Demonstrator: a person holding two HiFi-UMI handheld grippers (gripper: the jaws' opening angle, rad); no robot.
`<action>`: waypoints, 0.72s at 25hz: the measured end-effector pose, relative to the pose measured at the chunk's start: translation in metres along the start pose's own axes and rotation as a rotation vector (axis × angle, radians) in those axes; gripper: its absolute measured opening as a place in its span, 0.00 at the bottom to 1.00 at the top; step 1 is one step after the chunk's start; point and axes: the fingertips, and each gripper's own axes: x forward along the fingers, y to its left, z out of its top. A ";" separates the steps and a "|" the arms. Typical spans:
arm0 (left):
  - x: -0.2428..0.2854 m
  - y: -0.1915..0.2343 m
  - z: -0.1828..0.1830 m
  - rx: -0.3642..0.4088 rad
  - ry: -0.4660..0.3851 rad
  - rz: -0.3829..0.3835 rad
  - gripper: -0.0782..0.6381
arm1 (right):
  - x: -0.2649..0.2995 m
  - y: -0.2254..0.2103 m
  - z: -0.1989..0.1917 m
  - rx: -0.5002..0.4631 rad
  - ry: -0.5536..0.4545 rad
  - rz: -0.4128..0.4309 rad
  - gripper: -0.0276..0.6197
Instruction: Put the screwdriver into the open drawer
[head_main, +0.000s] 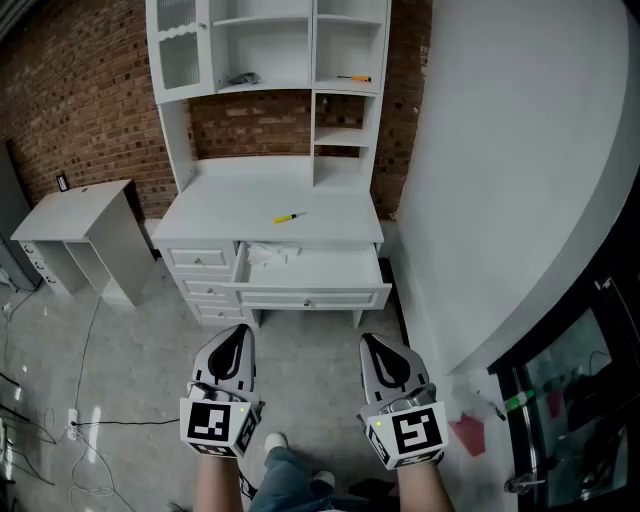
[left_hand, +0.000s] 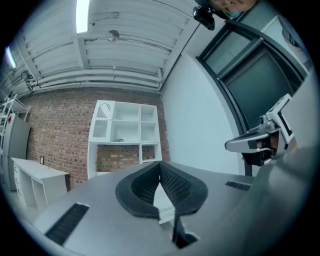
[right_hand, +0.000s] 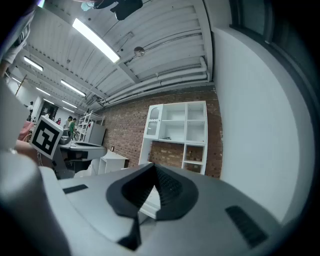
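A yellow-handled screwdriver (head_main: 288, 217) lies on the top of the white desk (head_main: 230, 205), just above the open drawer (head_main: 312, 272). Something white and crumpled (head_main: 270, 253) sits in the drawer's left end. Both grippers hang well in front of the desk, over the floor, and point towards it. My left gripper (head_main: 238, 333) (left_hand: 160, 165) is shut with nothing in it. My right gripper (head_main: 373, 343) (right_hand: 153, 167) also has its jaws together and holds nothing. A second, orange-handled screwdriver (head_main: 355, 78) rests on an upper right shelf of the hutch.
A small white side table (head_main: 75, 215) stands left of the desk. Cables and a power strip (head_main: 72, 422) lie on the floor at left. A white curved wall (head_main: 520, 170) rises close on the right, with a black-framed glass door (head_main: 575, 400) and a pink object (head_main: 467, 435) below it.
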 end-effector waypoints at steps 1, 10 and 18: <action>0.000 -0.001 0.000 -0.002 -0.002 0.002 0.13 | -0.001 0.000 -0.001 0.003 0.001 0.001 0.06; 0.023 0.002 -0.006 -0.012 0.009 0.012 0.13 | 0.013 -0.011 -0.015 0.019 0.011 0.007 0.06; 0.082 0.028 -0.024 -0.089 0.016 0.007 0.13 | 0.070 -0.037 -0.032 0.049 0.032 -0.008 0.06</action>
